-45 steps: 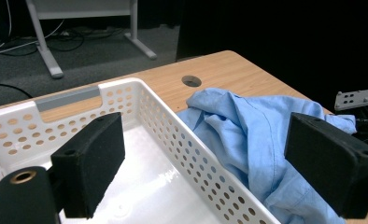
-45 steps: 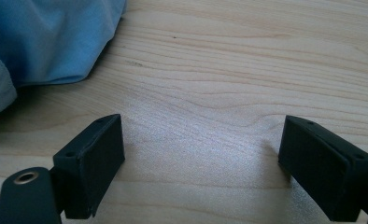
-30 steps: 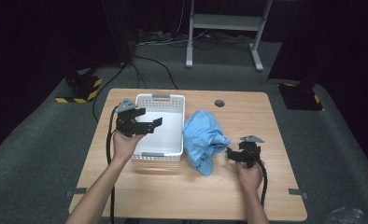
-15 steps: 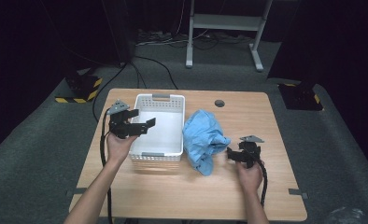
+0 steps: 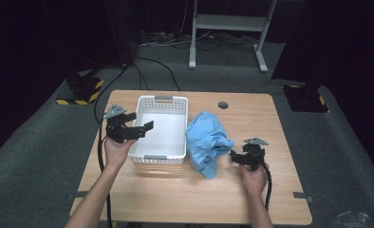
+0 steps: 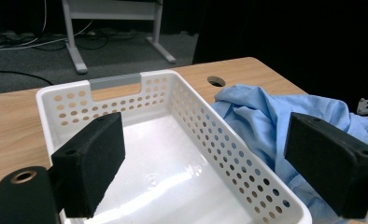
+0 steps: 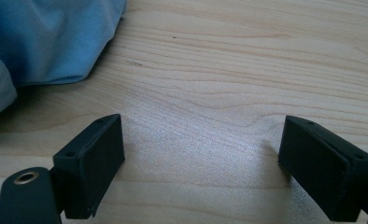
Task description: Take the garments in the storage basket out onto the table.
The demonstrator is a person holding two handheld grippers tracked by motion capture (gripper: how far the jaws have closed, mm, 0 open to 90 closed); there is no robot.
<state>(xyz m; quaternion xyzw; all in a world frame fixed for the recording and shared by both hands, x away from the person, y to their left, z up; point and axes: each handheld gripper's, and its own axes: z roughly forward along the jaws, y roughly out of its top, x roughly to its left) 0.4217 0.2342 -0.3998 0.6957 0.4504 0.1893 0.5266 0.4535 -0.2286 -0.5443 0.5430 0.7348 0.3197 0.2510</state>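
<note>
blue cloth (image 5: 206, 140) lies between both grippers: left gripper (image 5: 136, 124) released over the basket (image 5: 162, 100), right gripper (image 5: 236, 156) released, seemingly just right of it.

blue cloth (image 7: 46, 42) cut off by frame edge

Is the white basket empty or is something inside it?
Empty. The white basket shows a bare shiny bottom; the blue cloth lies crumpled beside it on the table.
</note>
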